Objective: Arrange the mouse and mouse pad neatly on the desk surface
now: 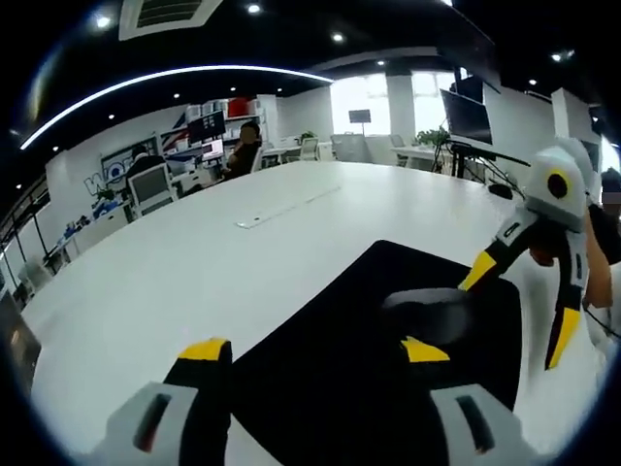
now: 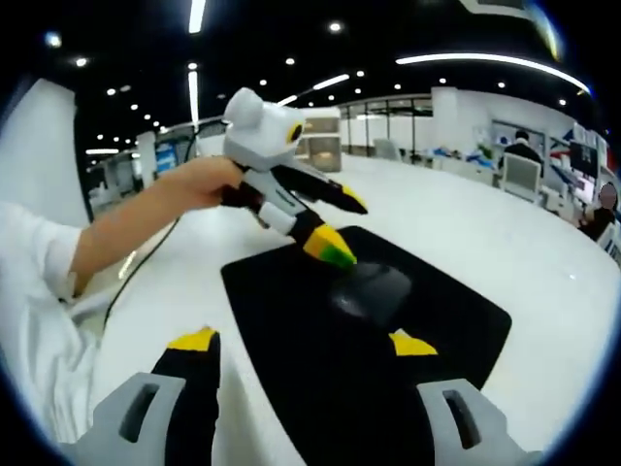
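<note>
A black mouse pad (image 1: 330, 379) (image 2: 291, 340) lies flat on the white desk (image 1: 194, 262) (image 2: 485, 243). On it sits a dark mouse (image 1: 427, 313) (image 2: 374, 288). My left gripper (image 1: 313, 349) is open low over the pad, and the mouse is just beyond its right jaw. From the right my right gripper (image 1: 518, 306) comes in open, one yellow fingertip (image 1: 477, 272) close to the mouse. In the right gripper view my right gripper (image 2: 303, 342) is open over the pad. There my left gripper (image 2: 344, 225), held by a hand, is open with its lower tip near the mouse's far side.
A long narrow cable slot (image 1: 277, 209) runs across the desk's middle. A person sits at monitors (image 1: 243, 146) beyond the desk's far end, with chairs (image 1: 150, 189) nearby. A white sleeve (image 2: 39, 291) and a thin cable (image 2: 146, 257) are on the left side.
</note>
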Motion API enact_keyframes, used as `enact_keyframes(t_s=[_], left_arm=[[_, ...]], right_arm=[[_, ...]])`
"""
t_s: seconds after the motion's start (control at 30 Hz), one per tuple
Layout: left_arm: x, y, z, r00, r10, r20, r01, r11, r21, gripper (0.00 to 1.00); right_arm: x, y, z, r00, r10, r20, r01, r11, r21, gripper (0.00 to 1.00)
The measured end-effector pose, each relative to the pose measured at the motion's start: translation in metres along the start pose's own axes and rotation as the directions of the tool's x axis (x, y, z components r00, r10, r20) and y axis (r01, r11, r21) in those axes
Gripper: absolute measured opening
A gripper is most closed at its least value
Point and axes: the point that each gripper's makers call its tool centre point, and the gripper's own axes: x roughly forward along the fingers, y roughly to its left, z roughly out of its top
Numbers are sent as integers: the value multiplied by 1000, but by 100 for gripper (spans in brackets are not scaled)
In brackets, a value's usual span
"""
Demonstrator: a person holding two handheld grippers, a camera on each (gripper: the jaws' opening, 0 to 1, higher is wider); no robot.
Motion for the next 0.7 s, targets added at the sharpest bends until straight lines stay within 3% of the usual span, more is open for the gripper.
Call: enact_keyframes(t_s=[0.7], left_arm=[[0,5,-7,1000,4,-22,-4,1000,-3,70]], right_arm=[[8,5,1,1000,6,-4,-6,1000,-1,65]])
